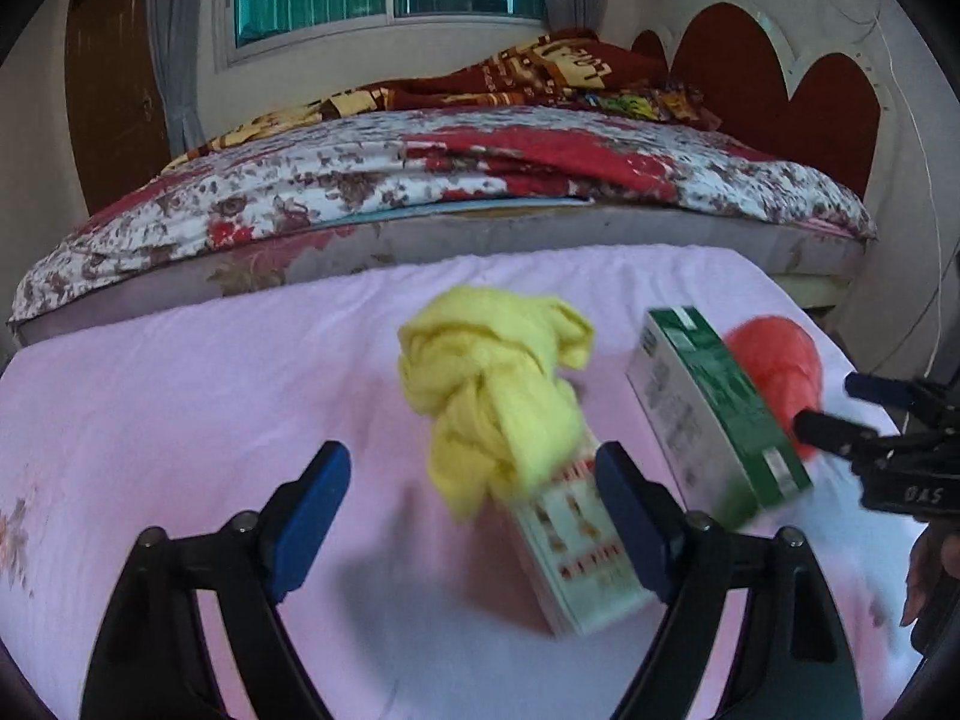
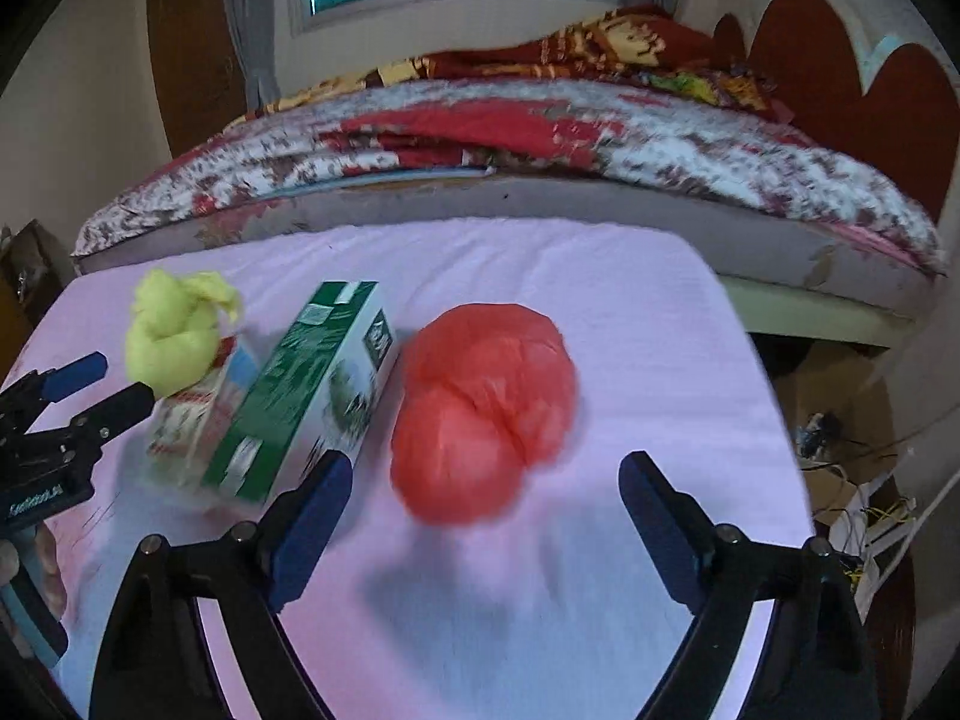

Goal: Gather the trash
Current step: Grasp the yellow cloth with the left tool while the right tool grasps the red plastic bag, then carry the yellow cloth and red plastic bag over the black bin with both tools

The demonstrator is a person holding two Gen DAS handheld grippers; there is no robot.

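Observation:
On a pink-covered table (image 1: 180, 372) lie a knotted yellow bag (image 1: 498, 378), a red-and-white carton (image 1: 576, 546) half under it, a green-and-white box (image 1: 714, 408) and a crumpled red bag (image 1: 780, 360). My left gripper (image 1: 474, 516) is open, with the yellow bag and the carton just ahead of its blue fingertips, nearer the right one. In the right wrist view the red bag (image 2: 486, 408) sits just ahead of my open right gripper (image 2: 486, 510), nothing between the pads. The green box (image 2: 312, 384) lies close beside its left finger (image 2: 312, 510). Each gripper shows in the other's view, left gripper (image 2: 102, 384), right gripper (image 1: 840, 414).
A bed with a floral red-and-white cover (image 1: 456, 180) runs behind the table, with a dark red headboard (image 1: 780, 78) at right. Beyond the table's right edge lie cardboard and cables on the floor (image 2: 852, 468). A person's fingers (image 1: 930, 576) hold the right gripper.

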